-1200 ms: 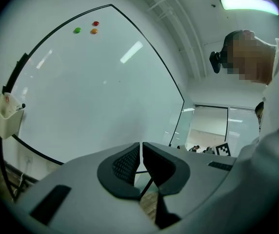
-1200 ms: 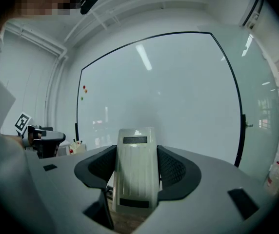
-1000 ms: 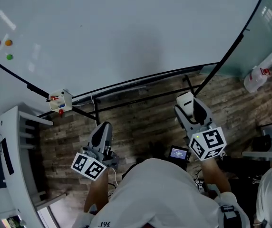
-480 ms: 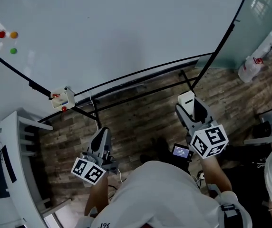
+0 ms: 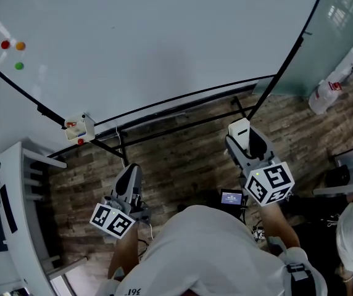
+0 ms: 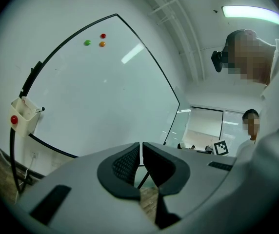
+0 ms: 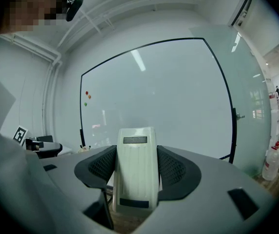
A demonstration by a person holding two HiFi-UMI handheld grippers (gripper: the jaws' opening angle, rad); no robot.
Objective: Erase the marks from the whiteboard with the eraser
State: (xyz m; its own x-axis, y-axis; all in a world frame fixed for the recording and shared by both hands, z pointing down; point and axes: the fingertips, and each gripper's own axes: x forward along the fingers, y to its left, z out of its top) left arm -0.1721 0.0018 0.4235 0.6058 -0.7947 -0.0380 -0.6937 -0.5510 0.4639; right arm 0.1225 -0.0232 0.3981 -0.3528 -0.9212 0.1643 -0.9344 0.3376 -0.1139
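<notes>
Before the whiteboard (image 5: 164, 36), right tongs (image 7: 137, 167) clamp the eraser (image 7: 136, 155); left tongs (image 6: 141, 156) closed, empty.

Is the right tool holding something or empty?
Holding. The right tool is shut on the white rectangular plastic eraser, gripping both its sides.

My head camera looks steeply down, close before the whiteboard (image 5: 164, 36). Cameras on the left tongs (image 5: 130, 176) and right tongs (image 5: 243, 134) sit below the whiteboard, facing up at it. All three views share its coloured magnets (image 5: 20, 45).
</notes>
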